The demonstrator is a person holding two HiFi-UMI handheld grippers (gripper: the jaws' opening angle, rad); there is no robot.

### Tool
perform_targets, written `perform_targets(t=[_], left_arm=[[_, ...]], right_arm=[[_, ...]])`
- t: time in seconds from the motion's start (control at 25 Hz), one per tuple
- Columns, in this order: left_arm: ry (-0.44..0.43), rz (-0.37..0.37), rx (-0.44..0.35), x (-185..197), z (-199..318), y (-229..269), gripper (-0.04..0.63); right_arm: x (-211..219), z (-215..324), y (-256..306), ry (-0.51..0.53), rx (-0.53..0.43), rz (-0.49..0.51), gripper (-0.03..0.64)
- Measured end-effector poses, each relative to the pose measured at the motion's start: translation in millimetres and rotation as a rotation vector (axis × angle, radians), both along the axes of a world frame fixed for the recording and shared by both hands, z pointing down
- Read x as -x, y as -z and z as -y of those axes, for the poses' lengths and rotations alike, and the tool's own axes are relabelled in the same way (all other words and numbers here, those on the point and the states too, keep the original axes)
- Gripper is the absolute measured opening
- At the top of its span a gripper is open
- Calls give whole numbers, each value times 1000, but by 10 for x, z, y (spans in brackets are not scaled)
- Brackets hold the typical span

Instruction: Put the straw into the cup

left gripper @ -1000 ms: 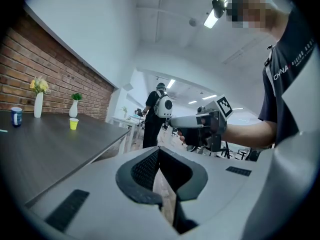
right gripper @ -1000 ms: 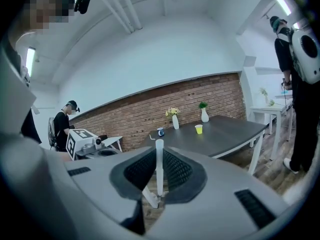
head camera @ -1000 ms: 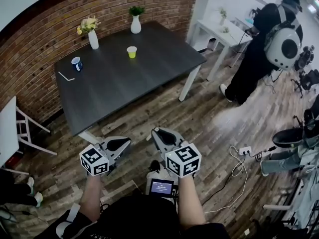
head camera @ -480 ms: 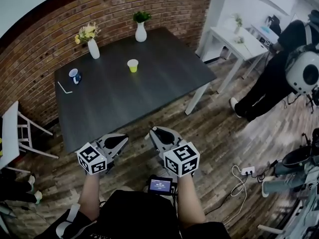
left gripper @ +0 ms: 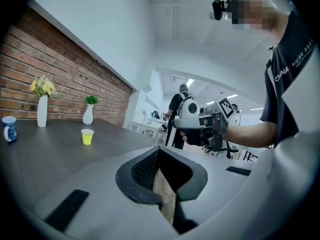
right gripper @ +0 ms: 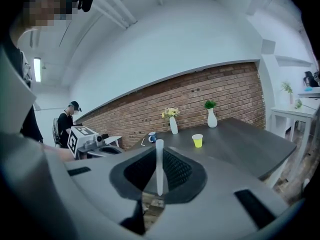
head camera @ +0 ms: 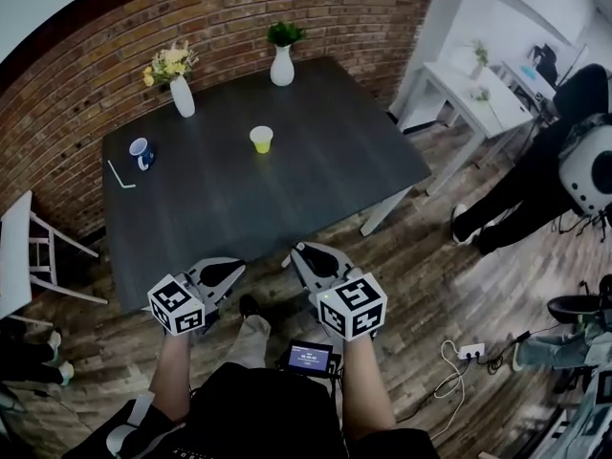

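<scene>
Pinching straw [right gripper: 159, 171] btwn right gripper [right gripper: 158, 151] jaws (long axis upright).

I am holding my left forearm [head camera: 173, 371] and right forearm [head camera: 364, 390] low in front of my body, side by side and a little apart. Both are pointing forward. My left claw [head camera: 228, 270] is sitting with its jaws together on nothing. My right claw [head camera: 302, 254] is pinching a thin white straw [right gripper: 159, 168], which is standing upright between its jaws.
</scene>
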State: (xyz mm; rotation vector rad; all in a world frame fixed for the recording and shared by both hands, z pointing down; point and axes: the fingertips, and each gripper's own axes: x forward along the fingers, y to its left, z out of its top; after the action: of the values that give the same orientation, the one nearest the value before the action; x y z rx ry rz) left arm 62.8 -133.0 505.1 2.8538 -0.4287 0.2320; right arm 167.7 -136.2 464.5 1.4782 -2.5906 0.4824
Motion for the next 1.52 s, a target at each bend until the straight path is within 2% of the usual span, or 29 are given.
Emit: perform_targets(t=[0.4, 0.64, 0.96, 1.16, 1.52], left_arm=[[-24, -12, -31, -9, 1468, 133, 3], [-30, -4, -38, 96, 2112, 188, 3], [-22, -5, 8, 96, 2486, -15, 3], [37, -1, 23, -6, 2711, -84, 3], [65, 8, -28, -374, 2972, 128, 3]], right_arm=[[11, 1418, 127, -21, -6, -23, 46], [112, 2034, 142, -33, 6, -17, 46], [147, 2436, -51, -14, 53, -16, 46], [87, 2677, -119, 40, 67, -8, 46], [-46, 3017, 100, 118, 23, 19, 46]])
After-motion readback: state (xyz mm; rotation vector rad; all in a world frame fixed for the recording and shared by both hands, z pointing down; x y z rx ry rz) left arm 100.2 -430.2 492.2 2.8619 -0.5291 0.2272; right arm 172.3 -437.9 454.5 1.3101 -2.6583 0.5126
